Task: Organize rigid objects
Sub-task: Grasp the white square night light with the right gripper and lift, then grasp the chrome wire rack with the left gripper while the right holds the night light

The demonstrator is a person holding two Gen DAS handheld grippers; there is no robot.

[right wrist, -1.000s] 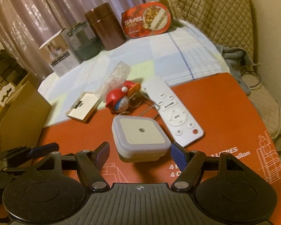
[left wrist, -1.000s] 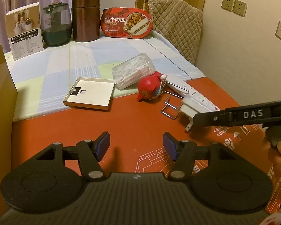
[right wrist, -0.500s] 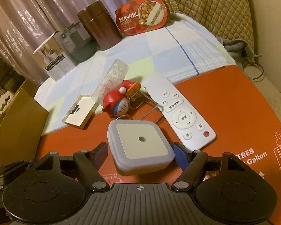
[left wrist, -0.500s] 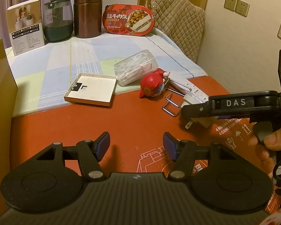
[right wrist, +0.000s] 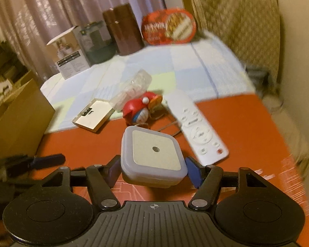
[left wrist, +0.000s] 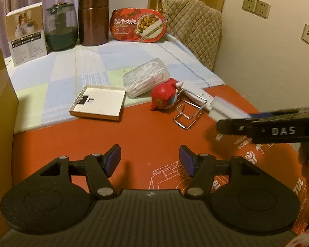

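Between the blue pads of the right gripper, jaws closing: a square white plug-in night light, both pads against its sides, lifted clear of the red mat. Flat beige face with a small dark sensor dot turned upward and slightly toward the camera, one corner pointing away; no long axis, being roughly square. In the left wrist view, metal prongs showing beneath it, pointing down at the mat.

Left gripper hovering low over the mat, jaws about half apart, nothing between them.

Just beyond the night light, a white remote control flat on the mat, long axis running from far left to near right, red button at the near end. Beside it a red round Doraemon figurine lying on its side, next to a bent wire clip. Behind the figurine, a clear plastic box of white picks, then a shallow open tin straddling the mat's far edge.

Farther back, a pale blue and green checked cloth. Along its rear edge, a printed carton, a dark green glass jar, a brown cylindrical canister and a red instant-rice tray propped upright. Left, a cardboard box. Right, a quilted beige chair cover and a cream wall with sockets. Pinkish curtains behind. Right wrist view motion-blurred.
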